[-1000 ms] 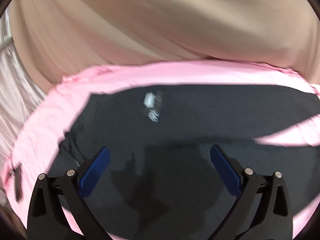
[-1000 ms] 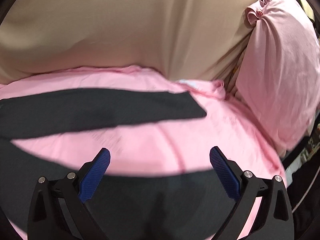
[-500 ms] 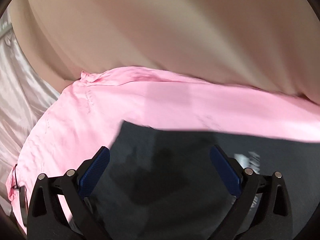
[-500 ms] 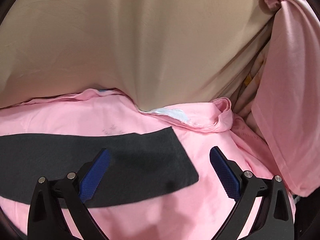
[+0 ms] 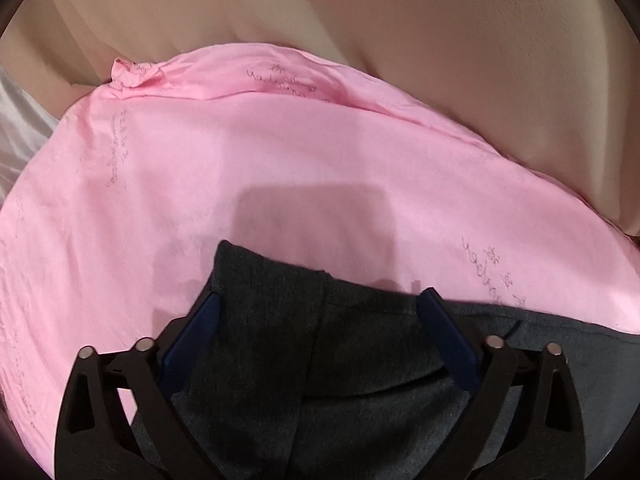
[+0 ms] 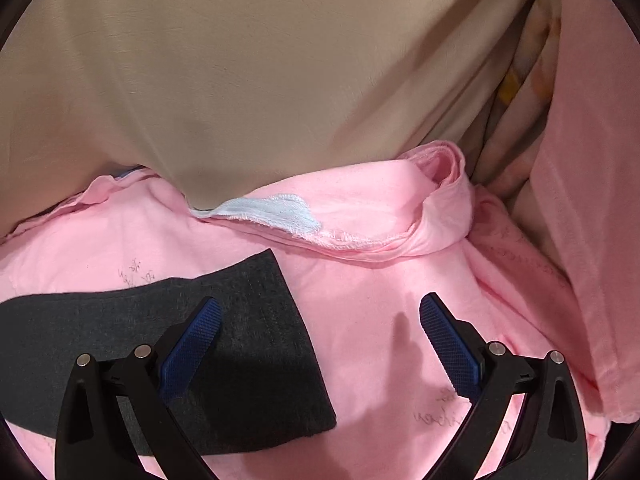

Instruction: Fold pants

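The dark grey pants (image 5: 320, 360) lie on a pink sheet (image 5: 240, 160). In the left wrist view one corner of them sits between the fingers of my left gripper (image 5: 320, 304), whose jaws are wide apart and closing; the blue pads do not press the cloth. In the right wrist view a leg end of the pants (image 6: 248, 320) lies flat on the pink sheet (image 6: 380, 280). My right gripper (image 6: 320, 308) hovers open over that end, its left finger above the leg and its right finger above bare sheet.
Beige fabric (image 5: 440, 40) rises behind the sheet in both views (image 6: 240, 60). The sheet's far edge is bunched, with a light blue patch (image 6: 276, 210) showing. A pink cloth (image 6: 592, 160) hangs at the right, and pale satin (image 5: 20, 120) shows at far left.
Both grippers slid outward along the pants and came lower. The left one now has the pants' corner between its fingers; the right one reached the leg's end.
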A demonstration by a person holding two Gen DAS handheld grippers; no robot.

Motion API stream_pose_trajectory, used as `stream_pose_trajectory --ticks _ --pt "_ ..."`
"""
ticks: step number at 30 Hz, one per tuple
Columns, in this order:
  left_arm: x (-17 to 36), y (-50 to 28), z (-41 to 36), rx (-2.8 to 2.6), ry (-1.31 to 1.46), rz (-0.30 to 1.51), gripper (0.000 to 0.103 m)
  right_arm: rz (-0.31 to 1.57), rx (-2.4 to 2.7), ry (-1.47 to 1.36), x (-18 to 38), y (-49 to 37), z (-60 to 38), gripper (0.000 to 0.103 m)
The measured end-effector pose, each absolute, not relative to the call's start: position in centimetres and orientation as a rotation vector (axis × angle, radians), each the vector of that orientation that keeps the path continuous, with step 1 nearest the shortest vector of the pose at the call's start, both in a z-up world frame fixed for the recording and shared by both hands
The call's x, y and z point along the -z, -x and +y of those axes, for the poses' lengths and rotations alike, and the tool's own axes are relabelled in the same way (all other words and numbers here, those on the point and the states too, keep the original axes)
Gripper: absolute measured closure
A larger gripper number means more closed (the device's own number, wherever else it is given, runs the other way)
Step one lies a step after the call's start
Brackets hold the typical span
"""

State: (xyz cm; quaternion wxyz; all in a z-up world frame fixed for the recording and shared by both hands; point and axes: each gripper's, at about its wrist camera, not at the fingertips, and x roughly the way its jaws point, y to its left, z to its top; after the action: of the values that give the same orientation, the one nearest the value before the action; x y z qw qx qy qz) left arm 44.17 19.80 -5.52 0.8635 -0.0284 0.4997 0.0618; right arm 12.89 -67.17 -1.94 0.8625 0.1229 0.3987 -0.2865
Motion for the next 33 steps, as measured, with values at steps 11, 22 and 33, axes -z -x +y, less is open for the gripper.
stream_pose_trajectory --ticks 11,22,33 --pt "3.9 -42.7 19.9 -0.142 0.060 1.048 0.087 0.879 0.512 -0.217 3.4 -15.7 -63.8 0.094" --pt "-5.2 -33.2 19.8 -0.027 0.091 0.885 0.090 0.714 0.487 -0.117 -4.9 -6.8 -58.7 0.097" --pt "-5.3 -16.9 24.1 0.004 0.028 0.874 0.089 0.747 0.445 -0.015 -4.4 8.1 -50.7 0.097"
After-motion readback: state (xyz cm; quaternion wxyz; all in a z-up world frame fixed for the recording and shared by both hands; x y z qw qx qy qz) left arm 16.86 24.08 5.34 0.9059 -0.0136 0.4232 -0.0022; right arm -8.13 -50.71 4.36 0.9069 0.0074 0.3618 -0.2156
